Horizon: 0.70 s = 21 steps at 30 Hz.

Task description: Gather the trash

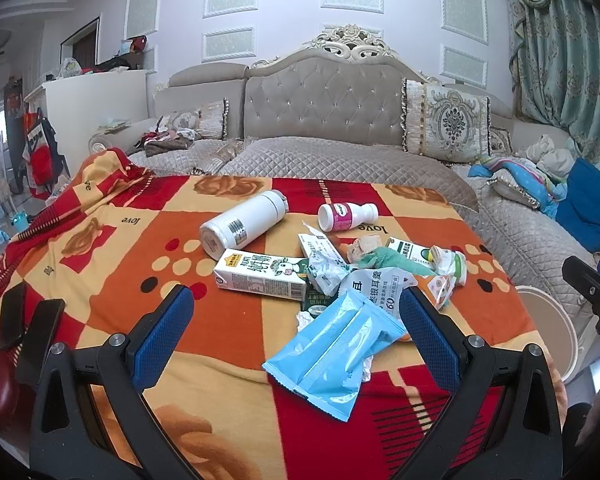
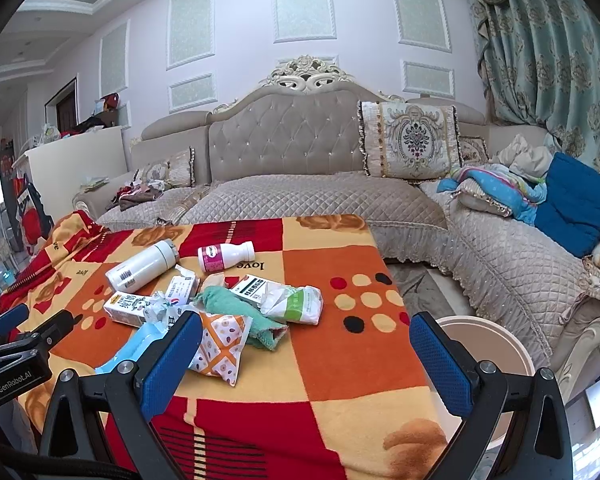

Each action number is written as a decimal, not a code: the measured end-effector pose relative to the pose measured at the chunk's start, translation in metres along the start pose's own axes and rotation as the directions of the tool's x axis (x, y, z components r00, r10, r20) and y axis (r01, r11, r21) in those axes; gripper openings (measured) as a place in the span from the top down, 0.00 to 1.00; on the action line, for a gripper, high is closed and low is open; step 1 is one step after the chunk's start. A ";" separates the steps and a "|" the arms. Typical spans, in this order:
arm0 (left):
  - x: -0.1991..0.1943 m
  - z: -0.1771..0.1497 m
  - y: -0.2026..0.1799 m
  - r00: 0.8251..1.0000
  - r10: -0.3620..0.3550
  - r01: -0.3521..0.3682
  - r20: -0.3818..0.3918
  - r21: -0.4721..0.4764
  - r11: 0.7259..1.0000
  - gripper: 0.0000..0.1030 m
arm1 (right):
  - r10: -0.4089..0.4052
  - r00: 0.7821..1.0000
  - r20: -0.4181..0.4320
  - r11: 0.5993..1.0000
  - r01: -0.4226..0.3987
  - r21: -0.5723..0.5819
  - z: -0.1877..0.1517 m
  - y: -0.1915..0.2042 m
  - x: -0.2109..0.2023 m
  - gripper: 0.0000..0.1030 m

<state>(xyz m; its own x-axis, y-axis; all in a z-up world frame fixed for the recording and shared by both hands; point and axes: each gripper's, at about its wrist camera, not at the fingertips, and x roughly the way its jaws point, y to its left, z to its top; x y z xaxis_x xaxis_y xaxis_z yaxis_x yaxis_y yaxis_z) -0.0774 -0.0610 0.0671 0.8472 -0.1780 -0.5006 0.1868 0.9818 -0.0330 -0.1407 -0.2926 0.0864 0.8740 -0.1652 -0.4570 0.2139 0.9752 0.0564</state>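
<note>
A heap of trash lies on a table under a red, orange and yellow blanket [image 1: 228, 384]. In it are a light blue wrapper [image 1: 332, 356], a milk carton [image 1: 260, 276], a white flask [image 1: 242, 224], a small white bottle with a pink label [image 1: 346, 216], a green cloth [image 2: 236, 304] and an orange patterned packet [image 2: 220, 344]. My left gripper [image 1: 296, 320] is open, its fingers to either side of the blue wrapper and above it. My right gripper [image 2: 306, 352] is open and empty over the blanket, right of the heap. A beige bin [image 2: 484, 344] stands at the table's right edge.
A grey quilted sofa [image 2: 300, 200] with cushions stands behind the table and wraps round to the right. Clothes and a blue cushion [image 2: 572, 208] lie on it. Two dark phones [image 1: 24, 328] lie on the blanket's left edge. A white cabinet [image 1: 96, 108] stands far left.
</note>
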 end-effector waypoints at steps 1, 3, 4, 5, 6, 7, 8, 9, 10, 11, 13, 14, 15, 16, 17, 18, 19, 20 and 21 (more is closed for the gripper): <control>0.000 0.000 0.000 1.000 0.000 0.000 0.000 0.000 1.000 0.01 | 0.001 1.000 0.000 1.000 -0.001 -0.001 0.000 0.000 0.000 0.00; 0.000 0.000 0.000 1.000 -0.001 0.001 -0.001 0.000 1.000 0.01 | 0.001 1.000 0.000 1.000 -0.001 0.000 0.000 0.000 0.000 0.00; 0.000 0.000 0.000 1.000 -0.001 0.001 -0.001 0.000 1.000 0.01 | 0.001 1.000 0.000 1.000 -0.001 0.001 0.000 0.000 0.000 0.00; 0.000 0.000 0.000 1.000 0.000 0.000 -0.001 0.001 1.000 0.01 | 0.001 1.000 0.000 1.000 -0.001 0.001 0.000 0.000 0.000 0.00; 0.000 0.000 0.000 1.000 0.000 0.000 0.000 0.001 1.000 0.01 | 0.001 1.000 0.001 1.000 -0.001 0.001 0.000 0.000 0.000 0.00; 0.000 0.000 0.000 1.000 0.000 0.000 -0.001 0.000 1.000 0.01 | 0.001 1.000 0.001 1.000 -0.001 0.001 0.000 0.000 0.000 0.00; 0.000 0.000 0.000 1.000 -0.001 0.001 -0.001 -0.001 1.000 0.01 | 0.000 1.000 0.001 1.000 0.000 0.000 0.000 0.000 0.000 0.00; 0.000 0.000 0.000 1.000 -0.001 0.001 -0.001 -0.001 1.000 0.01 | 0.000 1.000 0.001 1.000 0.000 -0.001 0.000 0.000 0.000 0.00; 0.000 0.000 0.000 1.000 -0.001 0.001 -0.001 -0.002 1.000 0.01 | 0.001 1.000 0.000 1.000 -0.001 -0.001 0.000 0.000 0.000 0.00; 0.000 0.000 0.000 1.000 0.000 0.000 -0.001 -0.003 1.000 0.01 | 0.001 1.000 0.000 1.000 -0.001 -0.002 0.000 0.000 0.000 0.00; 0.000 0.000 0.000 1.000 0.000 0.000 -0.001 0.001 1.000 0.01 | 0.000 1.000 0.000 1.000 0.000 -0.002 0.000 -0.002 0.000 0.00; 0.000 0.000 0.000 1.000 0.001 -0.001 -0.001 0.001 1.000 0.01 | 0.001 1.000 0.000 1.000 -0.001 -0.001 -0.001 -0.002 0.000 0.00; 0.000 0.000 0.000 1.000 0.000 0.000 0.000 0.001 1.000 0.01 | 0.001 1.000 -0.002 1.000 -0.001 0.000 -0.001 -0.002 -0.001 0.00; 0.000 0.000 0.000 1.000 0.000 0.000 0.000 0.000 1.000 0.01 | 0.002 1.000 -0.003 1.000 -0.002 0.002 -0.001 -0.003 -0.001 0.00; 0.000 0.000 0.000 1.000 -0.001 0.001 -0.001 -0.001 1.000 0.01 | 0.002 1.000 -0.004 1.000 -0.002 0.002 -0.001 -0.003 0.000 0.00; 0.000 0.000 0.000 1.000 -0.001 0.001 -0.001 0.000 1.000 0.01 | 0.001 1.000 -0.004 1.000 -0.001 0.002 -0.001 -0.004 -0.001 0.00; 0.000 0.000 0.000 1.000 0.000 0.000 -0.001 0.000 1.000 0.01 | 0.001 1.000 -0.004 1.000 -0.001 0.002 -0.001 -0.004 -0.001 0.00; 0.000 0.000 0.000 1.000 0.001 -0.001 0.000 0.000 1.000 0.01 | 0.001 1.000 -0.004 1.000 -0.001 0.003 -0.001 -0.005 -0.001 0.00; 0.000 0.000 0.000 1.000 0.000 0.000 0.000 0.000 1.000 0.01 | 0.002 1.000 -0.004 1.000 -0.002 0.003 -0.001 -0.004 -0.001 0.00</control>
<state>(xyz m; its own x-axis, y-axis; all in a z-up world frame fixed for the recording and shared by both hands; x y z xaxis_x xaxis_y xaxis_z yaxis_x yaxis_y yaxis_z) -0.0777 -0.0607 0.0668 0.8473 -0.1779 -0.5004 0.1865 0.9819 -0.0334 -0.1424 -0.2960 0.0854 0.8725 -0.1629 -0.4607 0.2136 0.9751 0.0596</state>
